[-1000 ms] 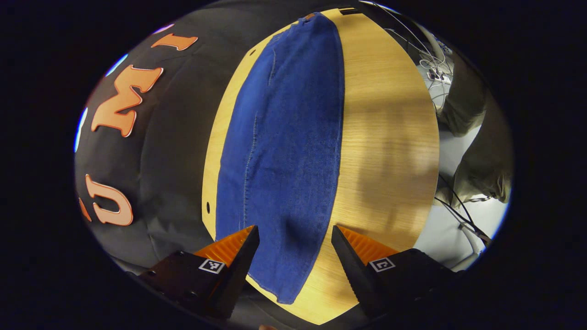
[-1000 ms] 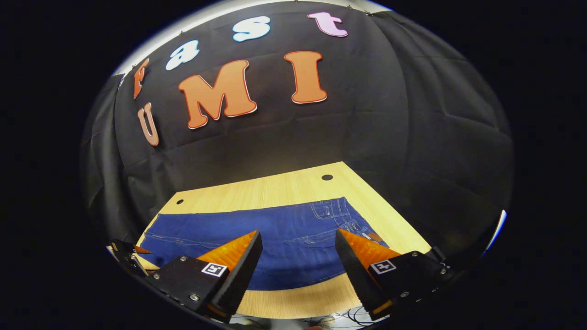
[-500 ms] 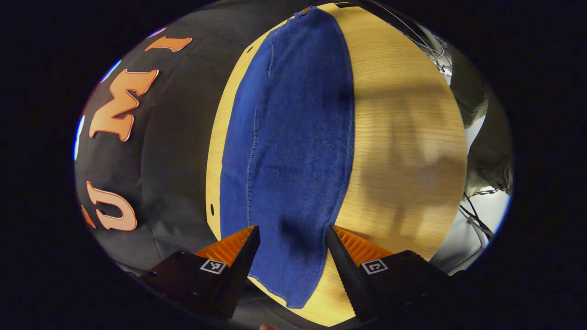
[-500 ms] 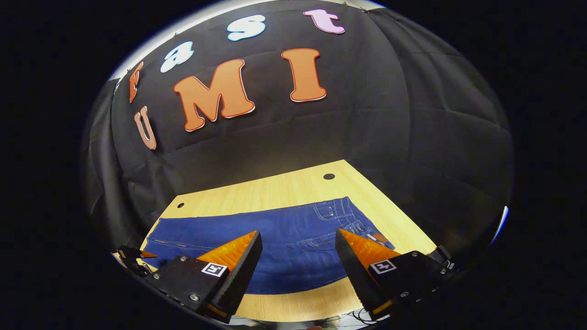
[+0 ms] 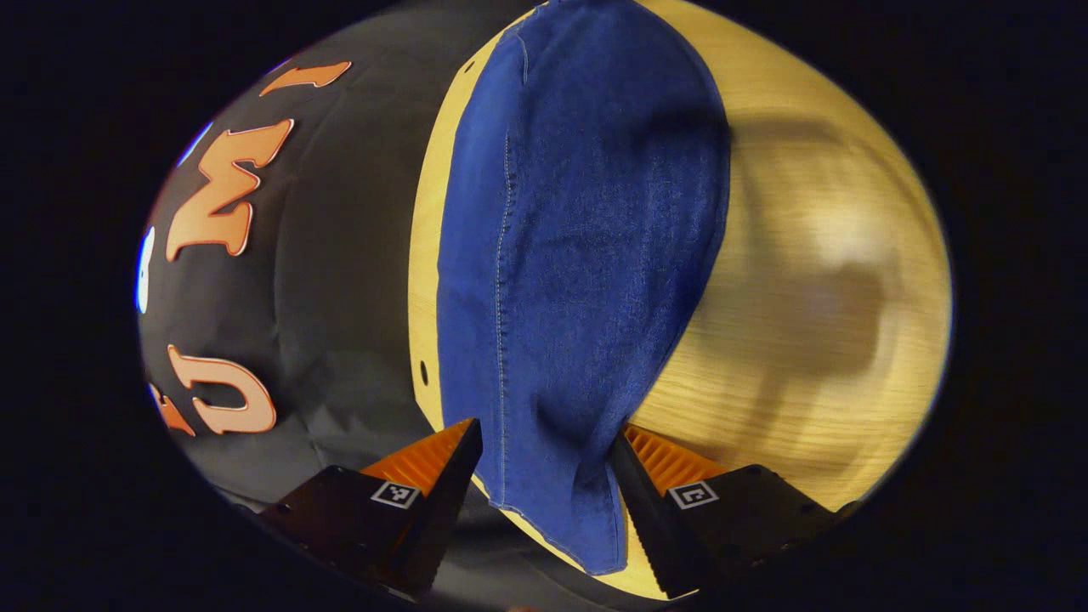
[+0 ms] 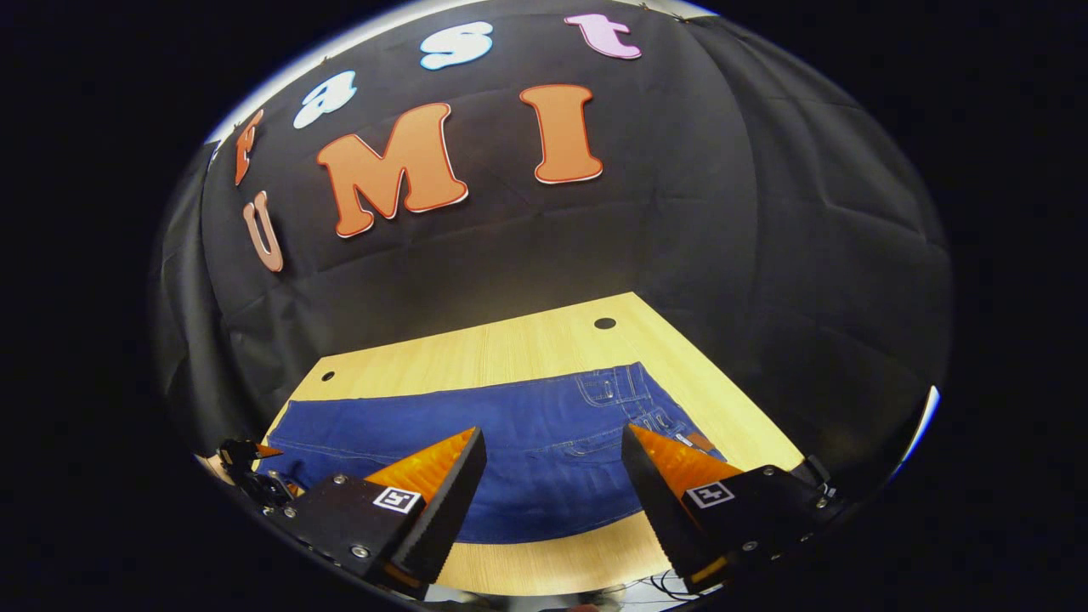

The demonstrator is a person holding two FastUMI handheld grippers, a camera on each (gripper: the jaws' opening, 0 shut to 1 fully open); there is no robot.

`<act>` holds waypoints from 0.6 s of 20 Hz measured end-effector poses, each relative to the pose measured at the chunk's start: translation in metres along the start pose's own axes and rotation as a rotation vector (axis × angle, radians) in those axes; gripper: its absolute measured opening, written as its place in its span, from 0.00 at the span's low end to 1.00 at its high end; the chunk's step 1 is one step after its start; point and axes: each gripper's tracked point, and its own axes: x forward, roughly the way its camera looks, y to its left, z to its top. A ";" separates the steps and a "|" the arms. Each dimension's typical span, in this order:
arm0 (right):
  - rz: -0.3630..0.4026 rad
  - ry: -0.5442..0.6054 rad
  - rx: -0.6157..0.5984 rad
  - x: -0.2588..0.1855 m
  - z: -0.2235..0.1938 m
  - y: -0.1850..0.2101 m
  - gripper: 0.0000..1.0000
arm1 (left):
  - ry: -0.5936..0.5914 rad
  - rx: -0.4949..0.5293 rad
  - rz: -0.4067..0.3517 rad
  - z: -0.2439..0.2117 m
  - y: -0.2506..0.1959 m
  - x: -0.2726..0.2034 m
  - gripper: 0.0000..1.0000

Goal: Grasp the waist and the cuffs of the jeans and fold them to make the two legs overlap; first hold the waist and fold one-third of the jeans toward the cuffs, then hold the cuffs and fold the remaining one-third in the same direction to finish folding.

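The left tool (image 5: 544,476) is spread wide, low over the cuff end of the jeans (image 5: 578,255), which run straight ahead of it on the table (image 5: 816,255). The right tool (image 6: 552,476) is spread wide too, above the jeans' near edge, the waist (image 6: 629,399) ahead to its right.

The left hand-held gripper (image 5: 544,484) has its jaws spread wide, pointing forward and low. The right hand-held gripper (image 6: 552,493) is likewise spread wide, level and pointing forward, both fingers (image 6: 433,489) free.
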 end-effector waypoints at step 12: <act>-0.043 0.055 -0.856 0.013 -0.026 -0.090 0.98 | -0.030 -0.091 -0.117 0.004 -0.020 0.016 0.06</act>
